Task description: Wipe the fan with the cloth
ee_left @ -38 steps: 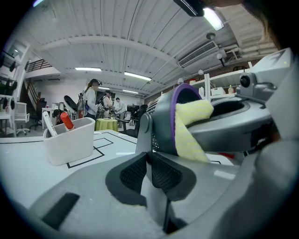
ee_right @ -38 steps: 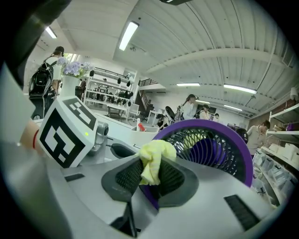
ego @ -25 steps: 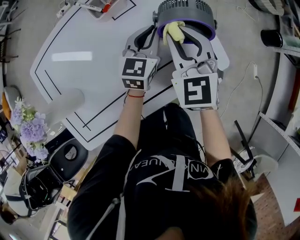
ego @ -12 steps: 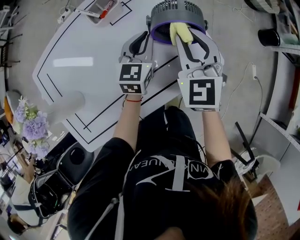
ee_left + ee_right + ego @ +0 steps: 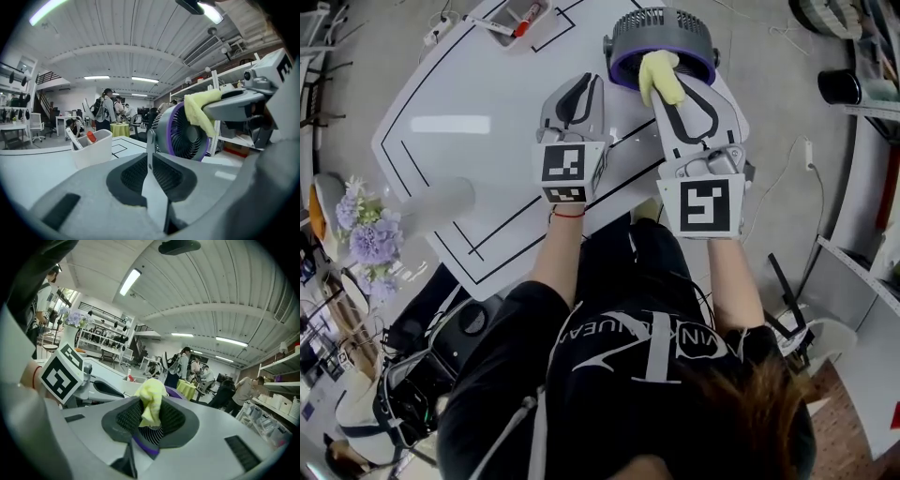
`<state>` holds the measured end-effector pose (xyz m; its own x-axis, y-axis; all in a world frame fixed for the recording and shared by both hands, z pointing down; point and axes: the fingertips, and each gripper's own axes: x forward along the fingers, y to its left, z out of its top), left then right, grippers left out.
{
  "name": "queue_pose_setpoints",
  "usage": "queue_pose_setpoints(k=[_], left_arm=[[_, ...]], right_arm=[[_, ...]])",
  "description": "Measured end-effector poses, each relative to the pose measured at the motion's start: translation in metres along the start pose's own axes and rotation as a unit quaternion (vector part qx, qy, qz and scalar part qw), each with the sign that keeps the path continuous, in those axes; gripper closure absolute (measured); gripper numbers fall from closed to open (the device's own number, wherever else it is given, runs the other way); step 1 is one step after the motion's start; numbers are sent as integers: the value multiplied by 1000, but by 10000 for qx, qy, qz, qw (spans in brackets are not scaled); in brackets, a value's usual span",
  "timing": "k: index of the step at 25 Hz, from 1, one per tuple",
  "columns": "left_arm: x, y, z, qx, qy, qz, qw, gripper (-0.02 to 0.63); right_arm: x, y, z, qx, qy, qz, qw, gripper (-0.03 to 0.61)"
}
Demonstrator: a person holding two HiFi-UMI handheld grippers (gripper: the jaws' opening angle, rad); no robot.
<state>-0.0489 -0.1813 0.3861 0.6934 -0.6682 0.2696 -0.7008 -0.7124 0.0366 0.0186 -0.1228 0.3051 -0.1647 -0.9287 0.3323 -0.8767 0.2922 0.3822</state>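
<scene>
Cloth point(image 5: 659, 77) further along fan point(image 5: 664, 30) rim.

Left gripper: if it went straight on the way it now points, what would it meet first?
Probably the fan, near its left rim, which stands just behind the left gripper tips in its own view; depth is unclear. Its empty jaws have just been opening a trace, yet the tips look together.
</scene>
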Motion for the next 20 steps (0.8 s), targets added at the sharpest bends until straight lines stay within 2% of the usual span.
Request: queue_pose_setpoints(k=[4,8,14,17,20], left_arm=[[-9,11,8,38,-12,132,9999,605],[-19,24,20,116,-88,180,9997,607],[-22,37,35,202,-220,102,9995,606],[-24,41,41,79,-292,12,9995,607],[-24,45,39,-17,-272,-50,9996,607]], right_arm=[[18,15,24,-117,-139,222,9996,491],[38,24,43,-244,-79,221,9994,490],[68,33,53,-432,397,151,9982,489],[74,36,51,-718,677,54,9951,489],[76,35,47,-700,874,-36,9937,489]])
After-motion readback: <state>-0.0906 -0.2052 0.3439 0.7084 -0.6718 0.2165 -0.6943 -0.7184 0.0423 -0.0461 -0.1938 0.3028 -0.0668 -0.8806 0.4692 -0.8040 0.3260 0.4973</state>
